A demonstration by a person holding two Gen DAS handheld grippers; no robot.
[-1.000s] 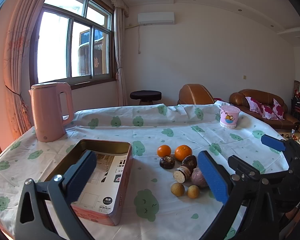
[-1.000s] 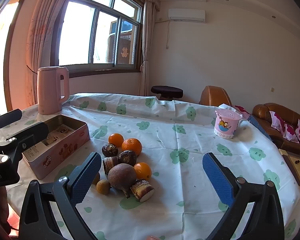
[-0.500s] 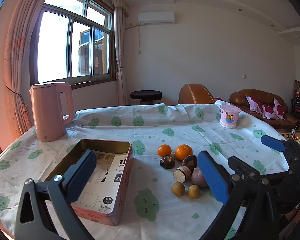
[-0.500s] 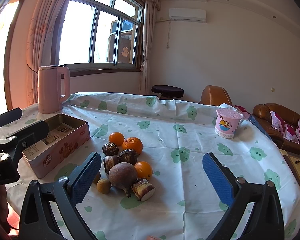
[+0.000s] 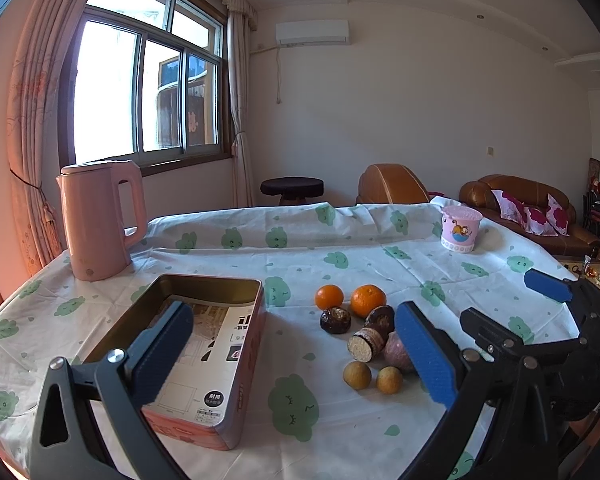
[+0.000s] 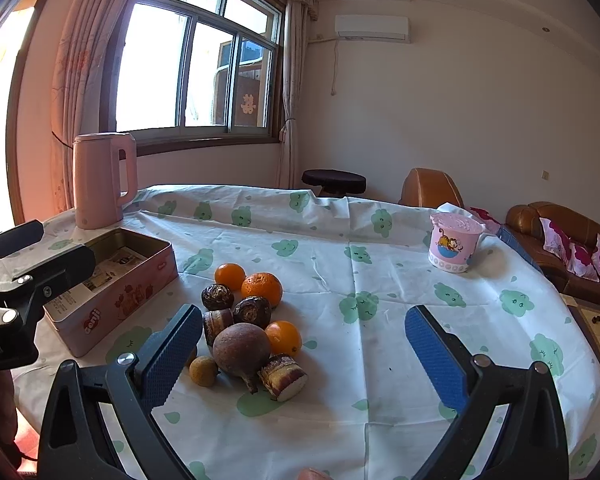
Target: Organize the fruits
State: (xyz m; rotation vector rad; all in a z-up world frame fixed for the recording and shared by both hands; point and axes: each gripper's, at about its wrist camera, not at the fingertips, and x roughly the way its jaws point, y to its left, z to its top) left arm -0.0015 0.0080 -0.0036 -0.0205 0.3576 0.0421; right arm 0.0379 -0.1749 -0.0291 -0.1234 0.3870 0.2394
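Hovering wide open and empty, the left gripper [image 5: 296, 356] and right gripper [image 6: 306, 354] face a fruit pile [image 6: 248, 328] right of an open tin [image 5: 204, 344] — round, firm, likely to roll — best pinched across their middles.

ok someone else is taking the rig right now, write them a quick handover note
Left gripper: open, empty, above the tin's near end.
Right gripper: open, empty, over the fruit pile.
Fruit pile lies loose on the tablecloth, right of the open pink tin; the tin holds only a printed sheet.
Done: nothing packed.
Left: probably move every fruit into the tin.
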